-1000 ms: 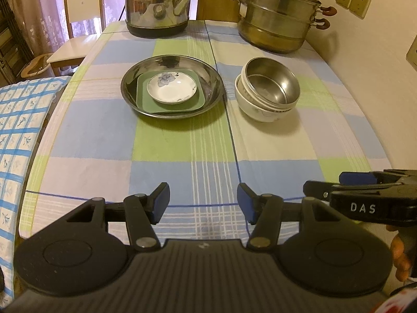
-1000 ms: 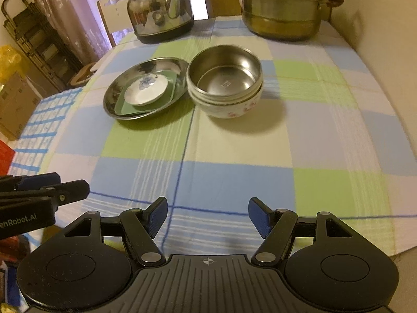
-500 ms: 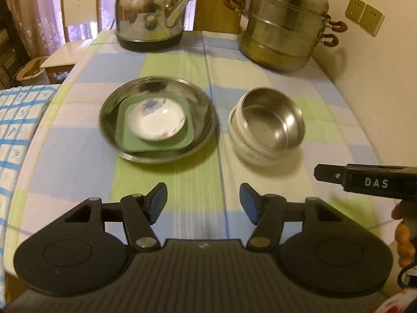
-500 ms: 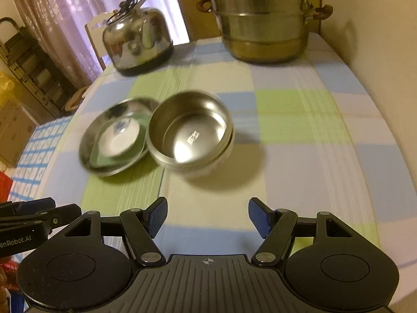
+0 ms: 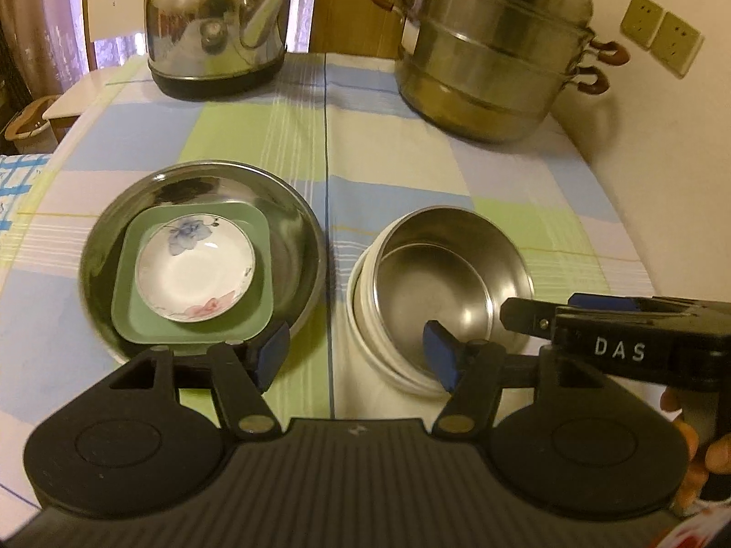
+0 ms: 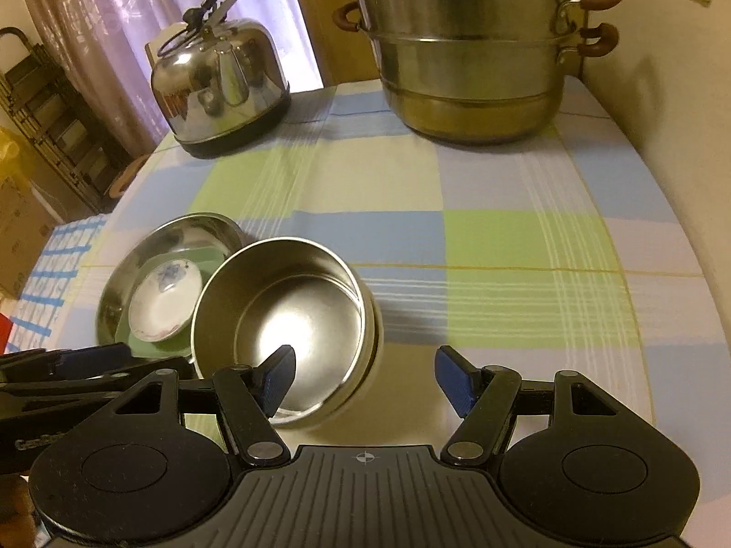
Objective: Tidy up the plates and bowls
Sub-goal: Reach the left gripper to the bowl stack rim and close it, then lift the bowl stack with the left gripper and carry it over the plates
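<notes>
A steel plate (image 5: 292, 210) holds a green square plate (image 5: 141, 319), and on that sits a white floral saucer (image 5: 196, 274). To its right a steel bowl (image 5: 457, 274) nests in a white bowl (image 5: 365, 342). My left gripper (image 5: 356, 356) hovers over the gap between the two stacks. Its jaws are opening and the pads press on nothing. My right gripper (image 6: 365, 376) is open, with its left finger over the steel bowl (image 6: 283, 301) and its right finger over bare cloth. The bowl's near right rim lies between them in the right wrist view.
A steel kettle (image 5: 214, 23) stands at the back left and a stacked steamer pot (image 5: 489, 55) at the back right. A wall with sockets (image 5: 662, 36) runs along the right side of the table. A chair (image 5: 114, 4) stands behind the table.
Both grippers have moved forward across the table, from its near edge to just over the dishes. The left jaws stand a little wider.
</notes>
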Tool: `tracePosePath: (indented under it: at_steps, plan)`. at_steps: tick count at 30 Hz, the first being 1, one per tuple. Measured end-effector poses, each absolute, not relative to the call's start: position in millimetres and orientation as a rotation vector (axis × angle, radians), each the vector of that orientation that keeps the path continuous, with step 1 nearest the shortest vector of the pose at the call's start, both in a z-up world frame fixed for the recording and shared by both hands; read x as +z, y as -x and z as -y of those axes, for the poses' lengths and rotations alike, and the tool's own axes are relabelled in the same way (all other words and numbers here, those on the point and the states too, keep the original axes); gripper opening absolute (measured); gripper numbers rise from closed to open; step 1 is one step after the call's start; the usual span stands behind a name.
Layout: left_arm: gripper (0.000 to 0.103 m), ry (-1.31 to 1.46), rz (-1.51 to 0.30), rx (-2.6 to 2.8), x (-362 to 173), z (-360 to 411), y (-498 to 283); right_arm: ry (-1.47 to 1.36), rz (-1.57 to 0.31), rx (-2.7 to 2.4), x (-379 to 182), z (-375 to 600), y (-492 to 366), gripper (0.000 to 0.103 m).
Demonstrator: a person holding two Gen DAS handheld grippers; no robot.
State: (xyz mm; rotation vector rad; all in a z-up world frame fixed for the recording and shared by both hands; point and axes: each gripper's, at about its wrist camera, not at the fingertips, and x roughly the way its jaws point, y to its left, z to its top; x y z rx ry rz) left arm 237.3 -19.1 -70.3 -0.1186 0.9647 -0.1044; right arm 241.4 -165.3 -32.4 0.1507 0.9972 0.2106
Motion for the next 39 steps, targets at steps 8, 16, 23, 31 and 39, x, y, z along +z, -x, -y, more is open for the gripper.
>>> tracePosePath:
  at_steps: [8,16,23,31,39]
  plan:
    - [0.053,0.106,-1.015,-0.070,-86,26,-258,-0.139,-1.041,0.219,-50,163,-265,0.051]
    - [0.045,0.110,-1.035,-0.045,-94,28,-266,-0.131,-1.072,0.227,-59,161,-274,0.034]
    - [0.034,0.116,-1.039,-0.036,-98,30,-268,-0.125,-1.082,0.228,-60,159,-276,0.018]
    - [0.020,0.125,-1.033,-0.043,-100,36,-270,-0.112,-1.092,0.228,-62,157,-279,0.018]
    - [0.021,0.166,-1.054,-0.026,-103,34,-274,-0.141,-1.107,0.229,-64,160,-285,0.018]
